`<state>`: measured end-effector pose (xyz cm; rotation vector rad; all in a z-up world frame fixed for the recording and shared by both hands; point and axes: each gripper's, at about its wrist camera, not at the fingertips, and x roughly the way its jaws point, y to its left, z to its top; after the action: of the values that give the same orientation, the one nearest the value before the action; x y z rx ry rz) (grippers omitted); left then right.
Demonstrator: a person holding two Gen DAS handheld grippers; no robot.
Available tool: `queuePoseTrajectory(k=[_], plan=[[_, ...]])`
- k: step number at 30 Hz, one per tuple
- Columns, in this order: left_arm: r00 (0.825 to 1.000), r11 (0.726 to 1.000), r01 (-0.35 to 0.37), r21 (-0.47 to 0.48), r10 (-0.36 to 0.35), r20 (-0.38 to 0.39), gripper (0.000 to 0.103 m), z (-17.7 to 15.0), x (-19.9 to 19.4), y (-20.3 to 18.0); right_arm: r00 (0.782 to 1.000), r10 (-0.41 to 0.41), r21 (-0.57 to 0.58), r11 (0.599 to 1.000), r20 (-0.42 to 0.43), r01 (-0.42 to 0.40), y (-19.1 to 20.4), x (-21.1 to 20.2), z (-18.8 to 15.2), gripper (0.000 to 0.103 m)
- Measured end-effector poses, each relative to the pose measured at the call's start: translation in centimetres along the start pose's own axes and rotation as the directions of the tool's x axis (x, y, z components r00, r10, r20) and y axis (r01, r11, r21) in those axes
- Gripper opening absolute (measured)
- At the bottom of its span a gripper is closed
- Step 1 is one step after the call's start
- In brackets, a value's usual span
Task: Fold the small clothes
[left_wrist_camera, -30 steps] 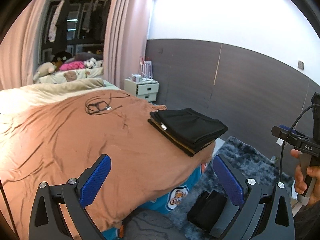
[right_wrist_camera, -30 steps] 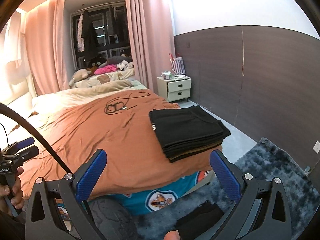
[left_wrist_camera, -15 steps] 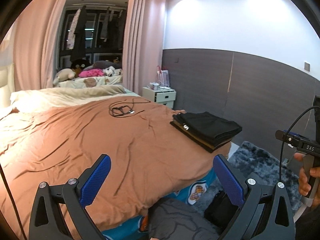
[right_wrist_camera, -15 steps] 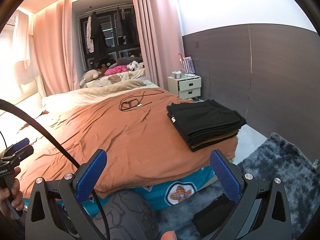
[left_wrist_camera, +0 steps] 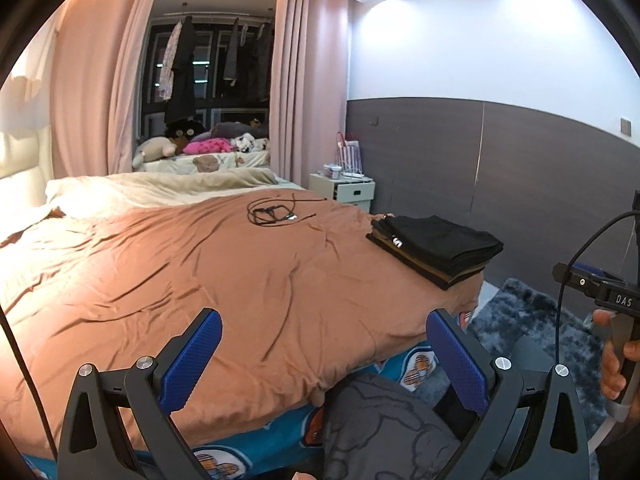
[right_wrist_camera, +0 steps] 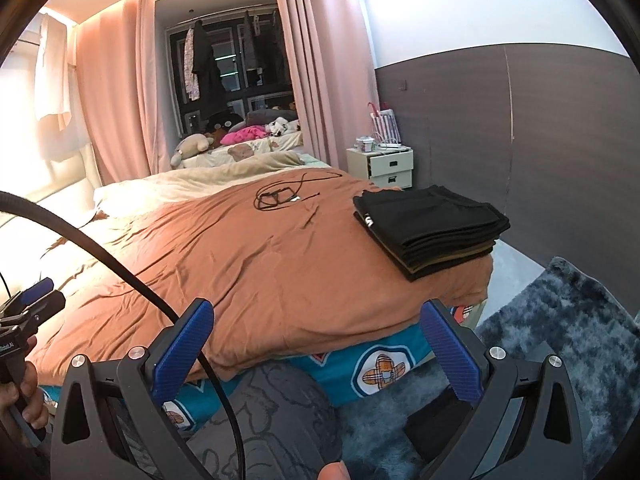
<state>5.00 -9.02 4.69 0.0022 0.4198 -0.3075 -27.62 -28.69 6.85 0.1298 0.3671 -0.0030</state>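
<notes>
We see the left gripper (left_wrist_camera: 323, 354) with its blue pads (left_wrist_camera: 191, 358) spread wide and nothing between them, held off the near edge of the bed above a grey printed garment (left_wrist_camera: 384, 428) at the bed's foot. The right gripper (right_wrist_camera: 316, 350) is likewise spread and empty, over the same grey cloth. Beyond, a stack of folded dark clothes (right_wrist_camera: 430, 226) sits on the brown bedspread (left_wrist_camera: 180, 280) at its right corner, well apart from a coiled black cable (right_wrist_camera: 280, 196) further up.
</notes>
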Motion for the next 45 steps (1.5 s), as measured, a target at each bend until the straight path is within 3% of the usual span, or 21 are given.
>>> queuePoseTrajectory(k=[15, 45], plan=[[1.000, 1.000, -0.008, -0.019, 0.009, 0.006, 0.103, -2.0, -2.4, 0.3, 1.000, 0.012, 0.005, 1.000, -0.001, -0.012, 0.4, -0.5, -1.5, 0.103], [0.999, 0.999, -0.026, -0.036, 0.027, 0.021, 0.103, -2.2, -3.3, 0.4, 1.000, 0.018, -0.002, 1.000, 0.024, -0.018, -0.1, -1.1, -2.4, 0.103]])
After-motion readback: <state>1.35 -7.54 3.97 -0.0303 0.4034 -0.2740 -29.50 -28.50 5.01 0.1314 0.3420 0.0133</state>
